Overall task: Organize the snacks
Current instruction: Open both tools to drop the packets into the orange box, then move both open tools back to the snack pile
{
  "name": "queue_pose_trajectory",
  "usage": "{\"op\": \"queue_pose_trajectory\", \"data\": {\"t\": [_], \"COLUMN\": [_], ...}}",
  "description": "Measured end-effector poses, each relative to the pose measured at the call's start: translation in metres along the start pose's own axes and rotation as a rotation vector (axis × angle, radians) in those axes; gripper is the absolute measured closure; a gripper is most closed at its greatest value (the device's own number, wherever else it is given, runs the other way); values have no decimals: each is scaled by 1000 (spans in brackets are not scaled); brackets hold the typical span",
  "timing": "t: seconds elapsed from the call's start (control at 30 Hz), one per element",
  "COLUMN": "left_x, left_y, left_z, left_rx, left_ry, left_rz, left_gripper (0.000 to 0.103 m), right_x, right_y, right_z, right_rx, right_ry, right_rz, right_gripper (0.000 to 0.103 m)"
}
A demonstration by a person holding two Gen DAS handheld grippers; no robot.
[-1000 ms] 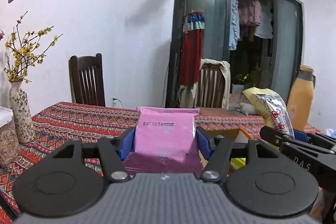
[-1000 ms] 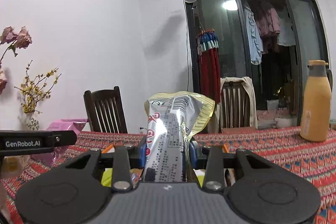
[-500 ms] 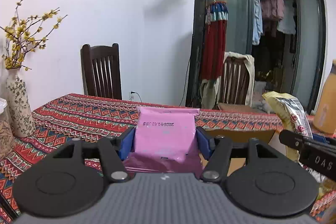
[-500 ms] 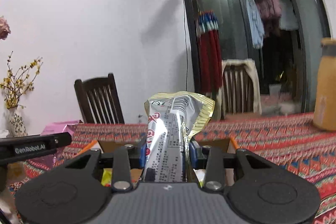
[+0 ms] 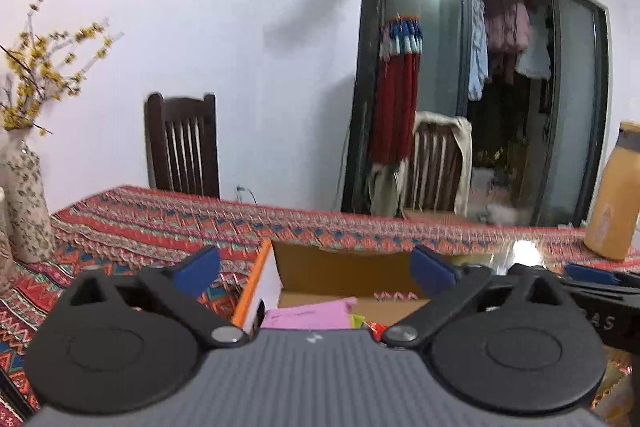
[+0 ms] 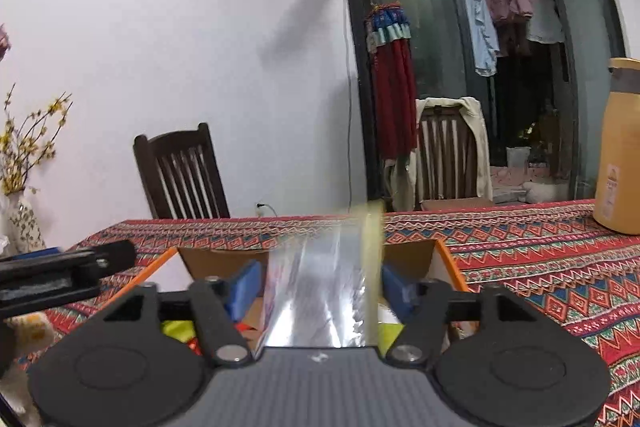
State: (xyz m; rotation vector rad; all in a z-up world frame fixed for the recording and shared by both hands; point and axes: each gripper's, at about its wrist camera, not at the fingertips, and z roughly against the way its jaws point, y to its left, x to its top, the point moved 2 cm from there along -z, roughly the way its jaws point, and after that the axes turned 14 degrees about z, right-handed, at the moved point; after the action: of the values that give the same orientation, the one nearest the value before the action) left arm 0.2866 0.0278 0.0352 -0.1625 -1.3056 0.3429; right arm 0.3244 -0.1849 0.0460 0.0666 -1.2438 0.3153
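Observation:
An orange-edged cardboard box point(image 5: 264, 279) stands on the patterned tablecloth, and it also shows in the right wrist view point(image 6: 444, 259). My left gripper point(image 5: 316, 267) is open over the box. The pink snack packet point(image 5: 308, 313) lies inside the box below it. My right gripper point(image 6: 318, 287) is open over the same box. The silver and yellow snack bag point(image 6: 324, 291) sits blurred between its blue pads, slipping down into the box. Yellow and red snacks point(image 6: 176, 331) lie in the box.
A flowered vase point(image 5: 26, 203) with yellow blossoms stands at the table's left. A tan bottle point(image 5: 614, 195) stands at the right, also in the right wrist view point(image 6: 620, 147). Two wooden chairs point(image 5: 182, 147) stand behind the table.
Both grippers opened over the box. The pink packet dropped from the left gripper into the box. The silver bag came loose from the right gripper and is falling.

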Motion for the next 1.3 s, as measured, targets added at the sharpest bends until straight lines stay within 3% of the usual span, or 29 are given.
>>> {"op": "queue_pose_trajectory", "data": {"t": [0.03, 0.1, 0.63, 0.93, 1.3], "left_x": [1, 2, 2, 18, 18], "left_y": [1, 3, 3, -4, 12], "left_z": [1, 2, 4, 29, 80], "left_rx": [-1, 4, 15, 27, -9], "left_ry": [-2, -3, 1, -15, -1], "left_rz": [7, 23, 25, 25, 7], "left_gripper": [0, 0, 0, 0, 0], "right_x": [0, -1, -5, 6, 15], "right_y": [-3, -7, -16, -17, -10], "right_z": [2, 6, 23, 39, 107], "right_rx": [-9, -28, -69, -65, -70], "right_ry": [-2, -15, -47, -91, -169], "right_rz": [-15, -40, -86, -79, -13], "right_gripper": [8, 0, 0, 0, 0]}}
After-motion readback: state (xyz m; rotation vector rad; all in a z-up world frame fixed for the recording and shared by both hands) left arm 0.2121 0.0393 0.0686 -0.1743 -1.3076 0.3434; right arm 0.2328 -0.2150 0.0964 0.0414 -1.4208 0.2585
